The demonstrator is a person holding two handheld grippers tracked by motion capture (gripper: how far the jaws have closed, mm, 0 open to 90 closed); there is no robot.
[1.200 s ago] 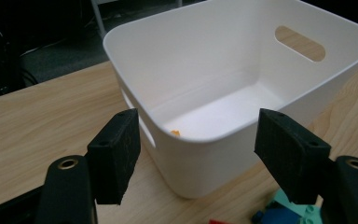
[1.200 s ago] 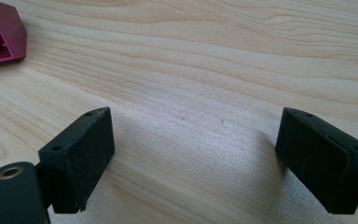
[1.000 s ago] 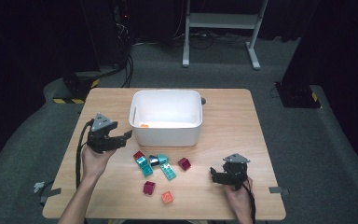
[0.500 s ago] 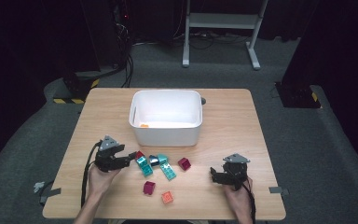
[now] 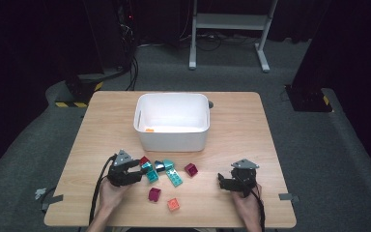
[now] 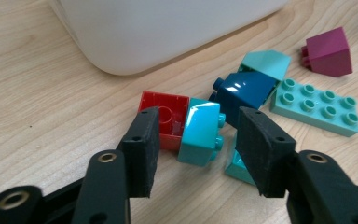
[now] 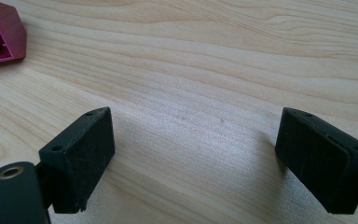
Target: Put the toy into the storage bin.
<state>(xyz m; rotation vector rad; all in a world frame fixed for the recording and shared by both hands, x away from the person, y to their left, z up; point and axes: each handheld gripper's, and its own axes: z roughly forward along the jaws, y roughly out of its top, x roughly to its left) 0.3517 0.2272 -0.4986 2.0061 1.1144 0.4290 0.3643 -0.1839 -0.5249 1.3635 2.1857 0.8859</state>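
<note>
While my left gripper [image 6: 193, 142] sits low on the worktop [image 5: 101, 125], a turquoise brick [image 6: 199, 130] lies between its fingers [image 6: 142, 149], just near-left of the white bin [image 5: 172, 121]. Those fingers have just been closing and now stand narrow around the brick; I see a gap on each side, so the pads do not press on it yet. A red brick [image 6: 164, 116] touches the turquoise one on its left, open underside toward me, and the left finger partly covers it. Just beyond, a dark blue brick [image 6: 244, 91] rests against a pale teal sloped piece [image 6: 265, 63], with a flat teal plate [image 6: 314, 105] of studs to the right of them. A second teal piece peeks out behind the right finger. Farther right a magenta brick [image 6: 328, 51] stands apart from the cluster.

From the high view I see another magenta brick [image 5: 154, 194] and an orange brick [image 5: 173, 204] nearer to me, both clear of the group. A small orange piece [image 5: 149, 130] lies inside the bin.

My right gripper [image 7: 193, 161] rests on bare wood at the near right, well apart from the bricks, its fingers spread wide with nothing between them.
</note>
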